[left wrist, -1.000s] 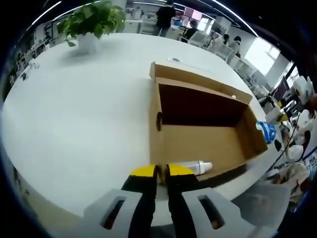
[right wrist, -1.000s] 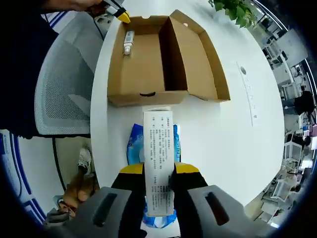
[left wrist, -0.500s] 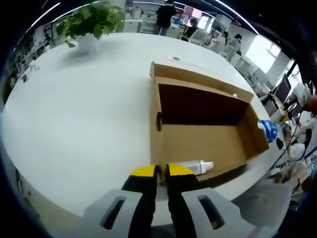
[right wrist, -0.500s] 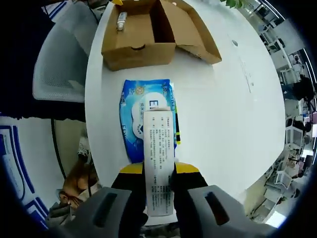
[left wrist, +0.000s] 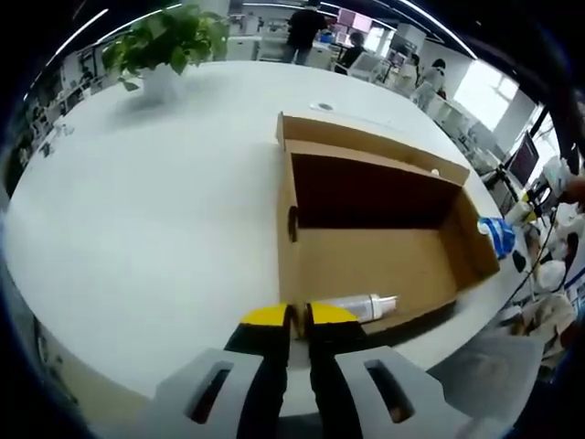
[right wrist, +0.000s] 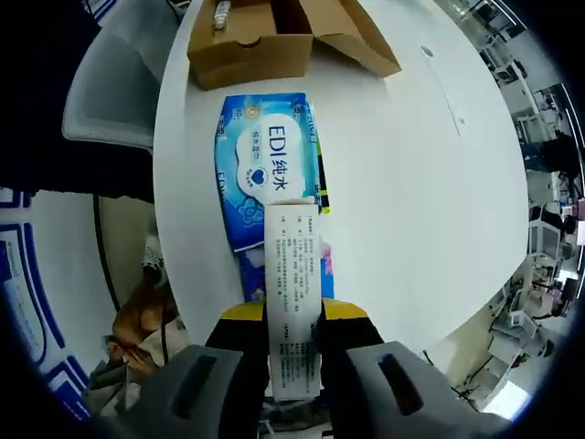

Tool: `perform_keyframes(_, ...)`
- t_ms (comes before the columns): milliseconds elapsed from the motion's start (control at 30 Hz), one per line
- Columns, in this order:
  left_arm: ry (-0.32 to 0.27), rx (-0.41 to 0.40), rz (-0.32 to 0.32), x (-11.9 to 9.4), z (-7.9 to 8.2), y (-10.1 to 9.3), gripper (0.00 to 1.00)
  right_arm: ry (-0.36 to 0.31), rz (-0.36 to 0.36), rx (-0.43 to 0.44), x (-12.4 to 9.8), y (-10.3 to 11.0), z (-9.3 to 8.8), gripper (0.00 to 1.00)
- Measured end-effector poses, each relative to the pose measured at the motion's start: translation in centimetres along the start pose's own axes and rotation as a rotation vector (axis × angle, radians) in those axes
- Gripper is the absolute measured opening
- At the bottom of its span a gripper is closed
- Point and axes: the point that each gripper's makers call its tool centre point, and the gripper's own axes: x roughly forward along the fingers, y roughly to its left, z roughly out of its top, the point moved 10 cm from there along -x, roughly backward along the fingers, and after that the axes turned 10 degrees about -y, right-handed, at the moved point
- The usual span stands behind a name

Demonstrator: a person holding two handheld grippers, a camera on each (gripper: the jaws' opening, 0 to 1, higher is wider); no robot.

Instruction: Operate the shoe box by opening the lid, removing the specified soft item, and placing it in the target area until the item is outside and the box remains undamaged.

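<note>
Brown cardboard shoe box [left wrist: 375, 247] sits open on the round white tabletop [left wrist: 155, 210], its lid [left wrist: 366, 142] folded back on the far side. My left tool [left wrist: 298, 315] has its yellow-tipped jaws pinched together on the near box wall, right at the rim. Just inside that wall a small white bottle w/ clear cap [left wrist: 361, 306] lies on its side on the box floor. Potted green plant [left wrist: 169, 46] stands far across the tabletop, well apart from the box. Bit of blue packaging [left wrist: 498, 236] peeks past the box's right end. People stand in the office bkgd.

Right gripper view: my right tool [right wrist: 292, 315] is clamped on a white printed label strip [right wrist: 292, 283] that's attached to the blue wet-wipes pack [right wrist: 270, 178]. Pack is outside the box, stretched flat from the tool toward the shoe box [right wrist: 265, 37], its far end near the box's end wall w/ the finger notch; cannot tell if it's resting on the tabletop [right wrist: 430, 192] or hanging just above. The bottle [right wrist: 220, 13] shows inside the box at the top. Grey mesh chair [right wrist: 110, 91] is beside the tabletop edge, and a person's shoe [right wrist: 151, 265] is on the floor below.
</note>
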Motion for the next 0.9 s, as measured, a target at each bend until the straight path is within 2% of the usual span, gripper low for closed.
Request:
perform_keyframes(333,0.001,0.003,-0.001,0.0,0.0,0.1,0.03,0.007,0.007,0.019,0.6,-0.6,-1.8,0.17)
perform_keyframes(667,-0.007,-0.007,-0.001,-0.1,-0.1,0.0,0.03,0.006,-0.004,0.015,1.1,-2.7,-2.3,0.17)
perform_keyframes(900,-0.012,-0.008,-0.005,0.0,0.0,0.0,0.03,0.013,-0.022,0.013,1.3,-4.2,-1.7,0.17)
